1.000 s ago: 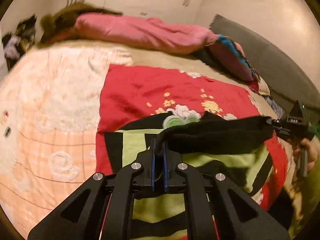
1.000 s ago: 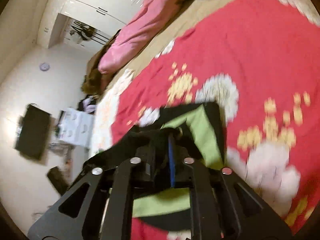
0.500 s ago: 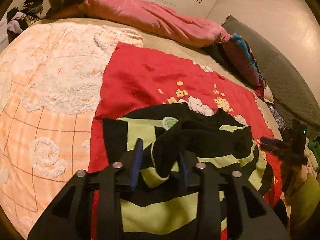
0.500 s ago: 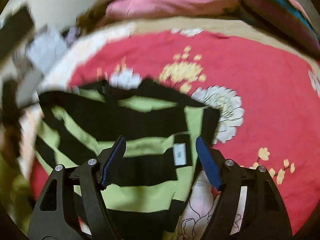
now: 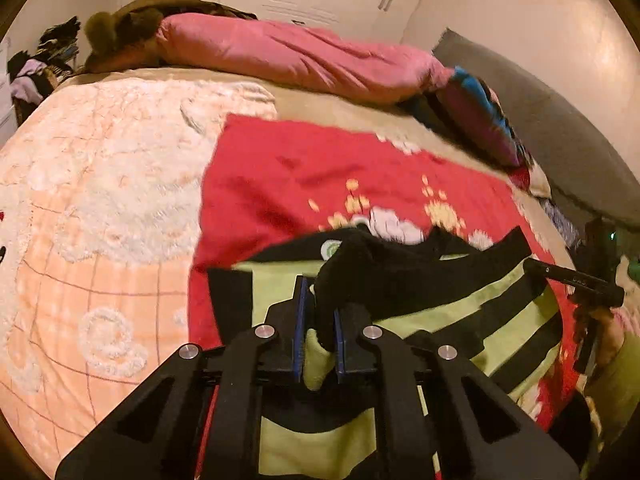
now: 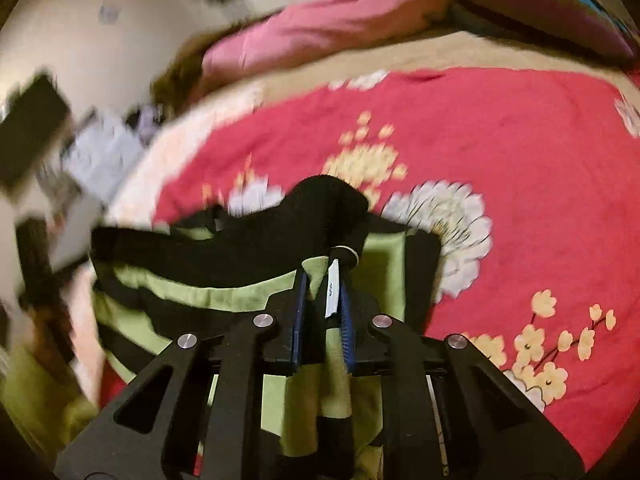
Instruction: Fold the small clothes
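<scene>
A small black and lime-green striped top lies on a red flowered blanket on the bed. My left gripper is shut on a bunched black and green fold of the top near its left side. My right gripper is shut on another fold of the top, with a white label between the blue pads. The right gripper also shows at the right edge of the left wrist view. A black part of the top humps up between the two grippers.
A pink duvet and a striped pillow lie at the far side of the bed. A peach fleece blanket covers the left. A grey headboard is at the right. Clothes pile and wardrobes stand beyond.
Both grippers were open half a second ago over the spread top. Now each has closed on a fold of it, and the fabric is bunched up between them.
</scene>
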Available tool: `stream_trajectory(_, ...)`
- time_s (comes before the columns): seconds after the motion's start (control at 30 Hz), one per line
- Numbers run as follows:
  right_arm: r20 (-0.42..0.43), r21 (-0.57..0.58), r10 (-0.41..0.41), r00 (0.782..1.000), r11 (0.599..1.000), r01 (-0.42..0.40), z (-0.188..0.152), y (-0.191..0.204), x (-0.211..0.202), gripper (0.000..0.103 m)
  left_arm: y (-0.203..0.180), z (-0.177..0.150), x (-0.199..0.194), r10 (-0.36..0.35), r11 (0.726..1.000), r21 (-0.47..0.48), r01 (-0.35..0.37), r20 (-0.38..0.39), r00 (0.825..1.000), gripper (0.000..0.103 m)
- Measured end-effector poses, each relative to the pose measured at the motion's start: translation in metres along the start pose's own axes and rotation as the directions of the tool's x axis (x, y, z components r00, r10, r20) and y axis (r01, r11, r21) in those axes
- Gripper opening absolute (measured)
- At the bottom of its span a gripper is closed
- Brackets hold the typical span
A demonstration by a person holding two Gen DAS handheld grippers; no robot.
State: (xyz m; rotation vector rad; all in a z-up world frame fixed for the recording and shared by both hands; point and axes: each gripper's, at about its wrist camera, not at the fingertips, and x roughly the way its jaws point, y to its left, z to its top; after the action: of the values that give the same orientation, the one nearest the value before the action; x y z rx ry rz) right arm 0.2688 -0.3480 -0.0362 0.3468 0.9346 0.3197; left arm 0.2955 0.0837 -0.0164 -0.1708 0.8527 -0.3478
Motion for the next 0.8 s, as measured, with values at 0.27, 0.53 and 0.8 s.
stream_trajectory(0.27,-0.049,0.055,-0.105,0.993,0.993,0.108,0.009,-0.013,0.041,0.01,0.009,0.01,0.045,0.059,0.994,-0.083,-0.066,-0.089,0.994,0.014)
stream_trajectory(0.53,-0.052,-0.02,-0.211,0.976,0.977,0.21,-0.001,-0.012,0.046,0.027,0.006,0.006,0.044,0.128,0.989,-0.058,-0.133,-0.077,0.989,0.031)
stream_trajectory(0.8,0.014,-0.038,-0.231,0.973,0.972,0.232,0.001,0.001,0.015,0.05,-0.008,0.01,0.025,0.184,0.983,-0.003,-0.184,-0.049,0.982,0.049)
